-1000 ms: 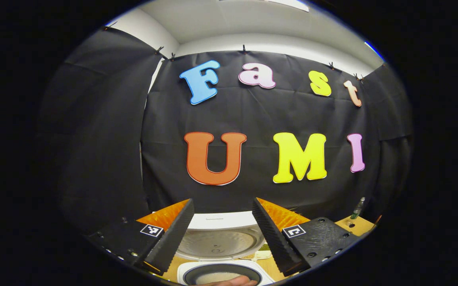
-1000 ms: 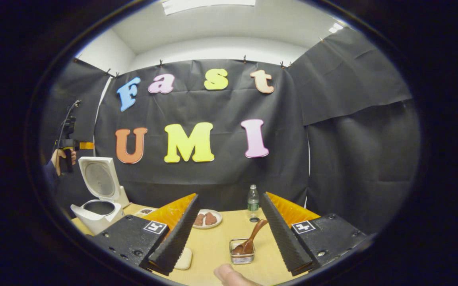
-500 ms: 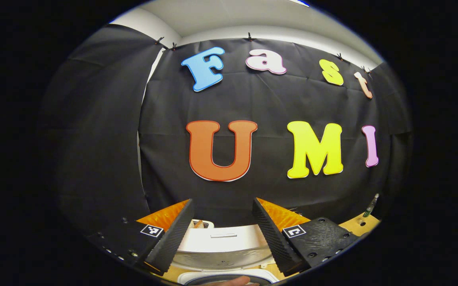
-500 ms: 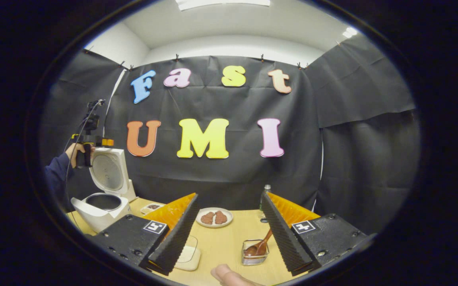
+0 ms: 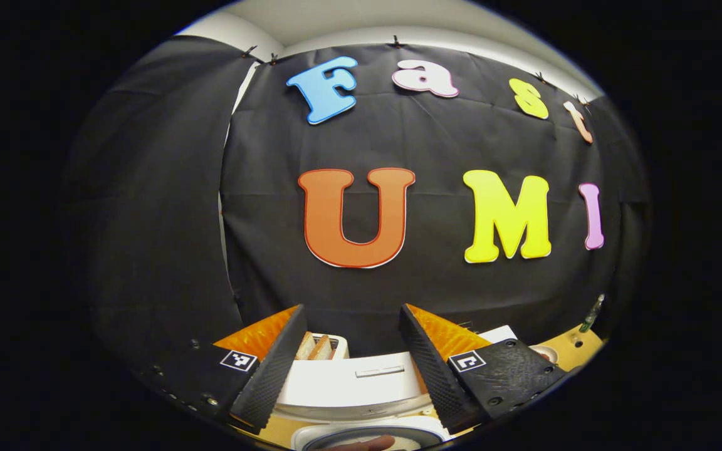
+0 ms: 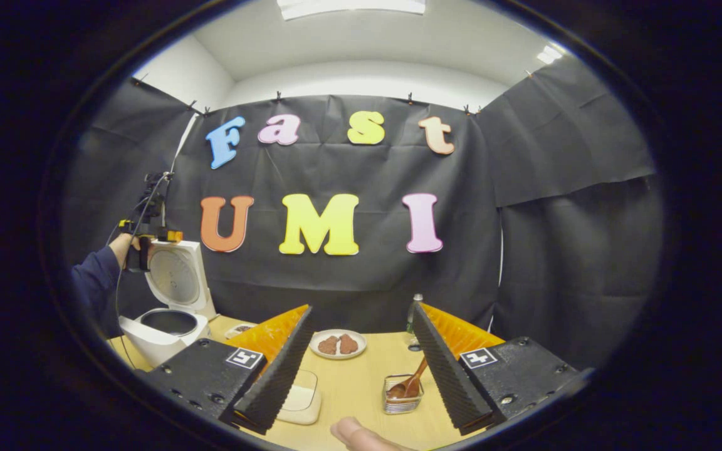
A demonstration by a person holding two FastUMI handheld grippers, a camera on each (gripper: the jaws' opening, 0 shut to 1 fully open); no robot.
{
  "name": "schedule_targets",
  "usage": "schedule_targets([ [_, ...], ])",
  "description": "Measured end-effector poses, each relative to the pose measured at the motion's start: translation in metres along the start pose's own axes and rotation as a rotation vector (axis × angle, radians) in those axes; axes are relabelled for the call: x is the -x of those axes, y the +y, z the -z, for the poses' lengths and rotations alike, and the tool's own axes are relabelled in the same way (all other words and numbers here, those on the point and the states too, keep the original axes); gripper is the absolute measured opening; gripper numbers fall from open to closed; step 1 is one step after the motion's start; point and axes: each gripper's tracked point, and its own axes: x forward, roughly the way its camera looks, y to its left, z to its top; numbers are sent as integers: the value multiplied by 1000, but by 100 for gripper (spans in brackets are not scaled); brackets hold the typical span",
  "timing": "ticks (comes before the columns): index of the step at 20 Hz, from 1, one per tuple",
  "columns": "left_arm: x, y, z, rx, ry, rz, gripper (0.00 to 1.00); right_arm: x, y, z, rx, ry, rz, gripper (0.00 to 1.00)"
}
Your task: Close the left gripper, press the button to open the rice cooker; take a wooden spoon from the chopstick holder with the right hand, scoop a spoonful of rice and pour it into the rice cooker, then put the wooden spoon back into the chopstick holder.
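Hovering w/ right gripper (image 6: 355,369) spread, near wooden spoon (image 6: 410,383) in chopstick holder (image 6: 402,396). Idling left gripper (image 5: 351,363) spread above rice cooker (image 6: 167,307), lid up. Leaving scoop, pour, return: 3 steps.

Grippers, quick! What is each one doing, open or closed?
Left gripper: open, holding nothing, above the rice cooker.
Right gripper: open, holding nothing; wooden spoon untouched.
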Motion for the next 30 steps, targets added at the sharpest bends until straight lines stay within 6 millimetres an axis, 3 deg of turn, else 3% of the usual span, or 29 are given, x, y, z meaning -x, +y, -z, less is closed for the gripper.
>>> schedule_targets([
  [9, 68, -10, 27, 3, 20, -39, 95, 33, 3, 2, -31, -23, -93, 98],
  [11, 81, -13, 41, 11, 35, -45, 95, 40, 6, 6, -26, -22, -126, 98],
  [16, 113, -22, 103, 34, 162, -64, 94, 58, -8, 26, -44, -4, -151, 98],
  [18, 126, -34, 117, 33, 176, -27, 94, 70, -13, 34, -37, 10, -158, 99],
  [22, 146, -36, 155, 76, 263, -23, 95, 97, -20, 38, -30, -1, -157, 98],
  [26, 167, -41, 176, 49, 304, -26, 96, 119, -23, 29, -9, -49, -147, 98],
  [30, 183, -44, 189, 18, 371, -35, 96, 135, -11, 29, -3, -54, -163, 98],
])
